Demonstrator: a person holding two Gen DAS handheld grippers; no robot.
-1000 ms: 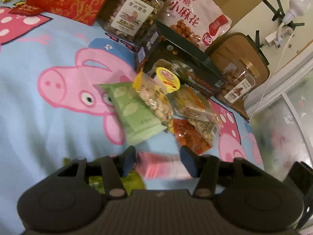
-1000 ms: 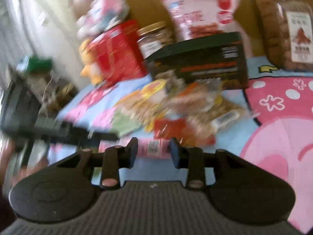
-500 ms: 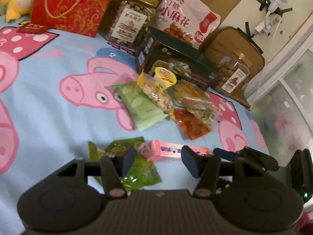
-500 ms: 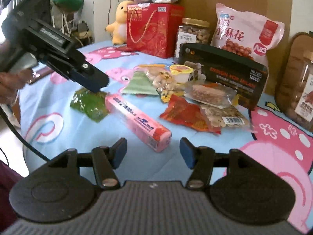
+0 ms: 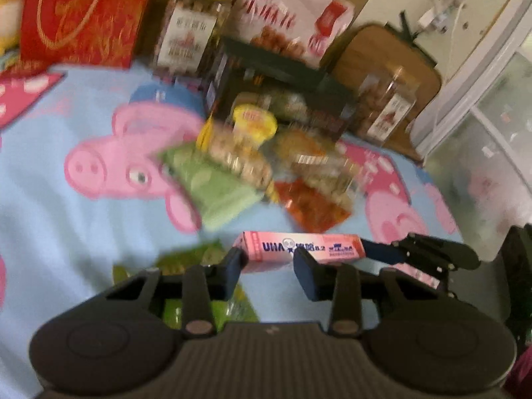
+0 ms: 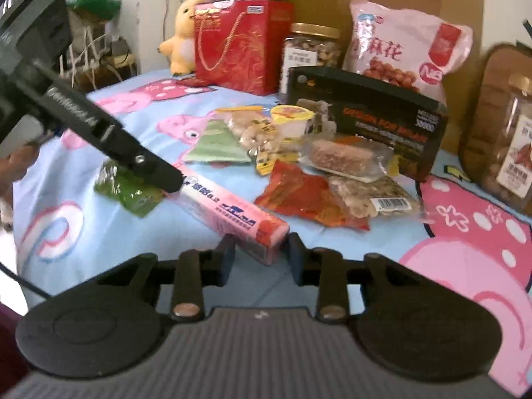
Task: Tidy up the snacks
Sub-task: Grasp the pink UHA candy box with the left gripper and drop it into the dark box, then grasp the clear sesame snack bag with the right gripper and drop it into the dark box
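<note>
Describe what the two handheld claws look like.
Both are matte black plastic. The right claw and left claw each have dark blue fingertip pads, two round side housings, copper-coloured pivot pins and a ribbed grey body. A black cable trails nearby.

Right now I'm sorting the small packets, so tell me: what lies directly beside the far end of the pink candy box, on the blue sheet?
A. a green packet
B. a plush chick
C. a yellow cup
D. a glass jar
A: in the right wrist view the green packet lies flat at the far end of the pink candy box, under the left hand-held gripper.
</note>
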